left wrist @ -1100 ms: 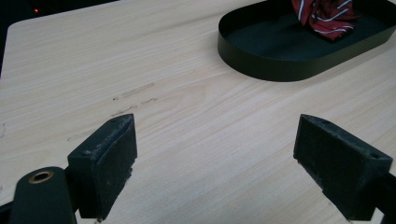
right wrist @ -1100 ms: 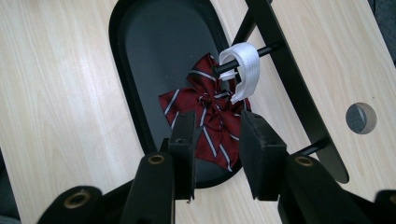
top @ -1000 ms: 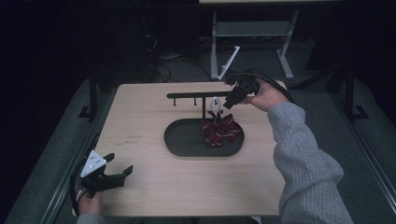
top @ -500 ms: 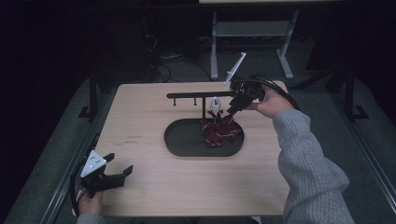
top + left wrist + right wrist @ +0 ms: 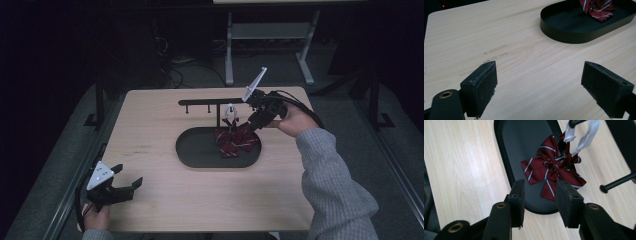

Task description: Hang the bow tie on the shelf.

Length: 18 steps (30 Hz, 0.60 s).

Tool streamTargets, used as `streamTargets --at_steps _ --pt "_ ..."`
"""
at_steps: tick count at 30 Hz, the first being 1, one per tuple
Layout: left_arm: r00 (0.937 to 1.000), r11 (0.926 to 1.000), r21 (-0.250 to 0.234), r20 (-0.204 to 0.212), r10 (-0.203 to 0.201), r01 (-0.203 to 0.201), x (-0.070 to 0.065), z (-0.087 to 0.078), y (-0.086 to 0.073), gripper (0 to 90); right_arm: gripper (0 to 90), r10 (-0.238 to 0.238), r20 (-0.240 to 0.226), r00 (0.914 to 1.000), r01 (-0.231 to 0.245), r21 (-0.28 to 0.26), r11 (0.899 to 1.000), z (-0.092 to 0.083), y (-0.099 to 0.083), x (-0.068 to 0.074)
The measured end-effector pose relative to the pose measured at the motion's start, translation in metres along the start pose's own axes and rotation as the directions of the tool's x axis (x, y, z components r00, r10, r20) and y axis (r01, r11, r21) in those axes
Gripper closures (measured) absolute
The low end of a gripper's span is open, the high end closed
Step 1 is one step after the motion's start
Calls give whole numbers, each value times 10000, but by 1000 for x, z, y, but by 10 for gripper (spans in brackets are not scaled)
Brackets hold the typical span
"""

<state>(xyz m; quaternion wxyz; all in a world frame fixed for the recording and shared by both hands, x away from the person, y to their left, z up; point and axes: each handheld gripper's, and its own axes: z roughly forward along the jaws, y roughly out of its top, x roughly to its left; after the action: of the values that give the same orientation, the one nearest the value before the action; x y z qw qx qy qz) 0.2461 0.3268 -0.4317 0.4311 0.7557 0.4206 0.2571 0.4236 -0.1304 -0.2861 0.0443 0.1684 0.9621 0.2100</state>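
The high view shows a pale wooden table [image 5: 165, 125] bearing a black oval tray [image 5: 197, 150], the landmark for all else here. A dark red bow with white stripes [image 5: 234, 141] lies in the right part of the tray, and a white strap [image 5: 230, 112] rises from the bow to a black rail stand [image 5: 207, 102] that stands just behind the tray. The right tool [image 5: 251, 123] hovers at the tray's far right rim, just beside the bow. Its jaws have just been opening; they stand partly apart, and nothing is pinched between them. In the right gripper view the bow [image 5: 552, 171] lies beyond the two black pads [image 5: 569, 202], apart from them, with the white strap [image 5: 584, 137] looped over the stand's rail near the tray's end.

The left tool [image 5: 131, 186] sits well apart from the tray, near the table's front left corner, held by a hand [image 5: 95, 219] at the edge. Its jaws are spread wide over bare wood, as the left gripper view shows, with the tray [image 5: 574, 35] and the bow [image 5: 597, 8] far ahead of it.
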Motion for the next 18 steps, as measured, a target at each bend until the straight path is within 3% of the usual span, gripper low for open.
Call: streamTargets --at_steps 18 --pt "10000 10000 64 25 66 -66 -1 1 0 131 533 350 46 9994 -349 -187 9992 7 -30 12"
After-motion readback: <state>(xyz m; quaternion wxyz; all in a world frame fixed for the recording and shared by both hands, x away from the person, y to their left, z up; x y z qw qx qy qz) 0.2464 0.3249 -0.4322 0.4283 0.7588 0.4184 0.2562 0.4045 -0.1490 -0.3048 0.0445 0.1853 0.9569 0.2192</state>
